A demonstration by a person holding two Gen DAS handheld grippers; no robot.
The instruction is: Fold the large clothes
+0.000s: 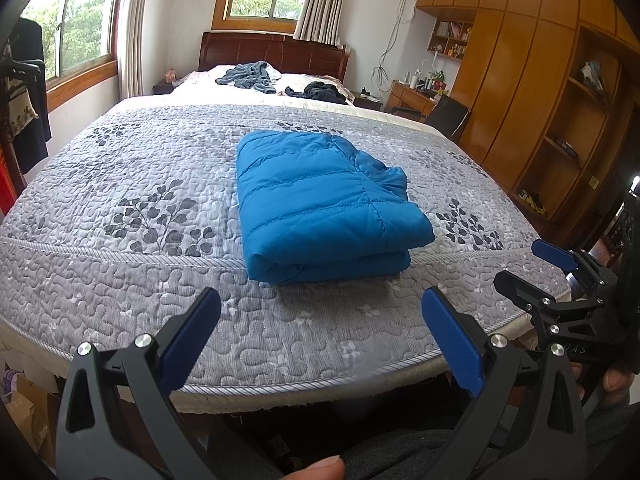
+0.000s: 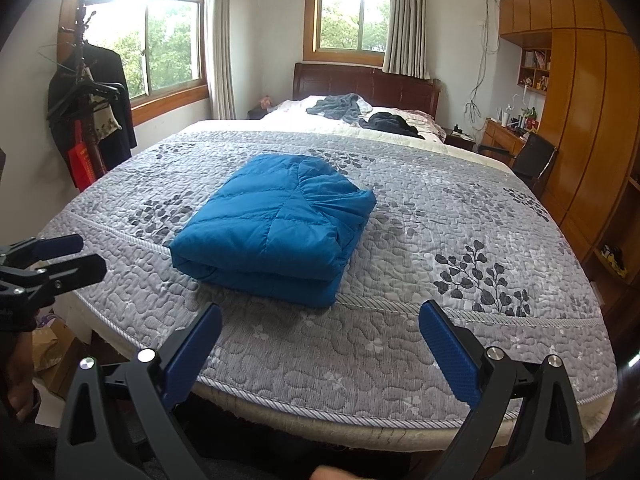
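A blue padded jacket (image 1: 320,200) (image 2: 276,224) lies folded into a compact stack on the grey quilted bedspread (image 1: 120,280) (image 2: 460,220), near the foot of the bed. My left gripper (image 1: 320,300) hovers over the bed's foot edge, short of the jacket, open and holding nothing. At the same edge my right gripper (image 2: 320,312) is also open and empty. Each gripper appears in the other's view: the right gripper (image 1: 528,268) at the right border, the left gripper (image 2: 80,254) at the left border. Neither touches the jacket.
Crumpled grey clothing (image 1: 252,74) and dark clothing (image 1: 320,90) lie near the headboard. A coat rack with hanging garments (image 2: 92,112) stands left of the bed. A wooden wardrobe (image 1: 520,80), a desk and a black chair (image 2: 534,160) line the right. Cardboard (image 2: 48,344) sits on the floor.
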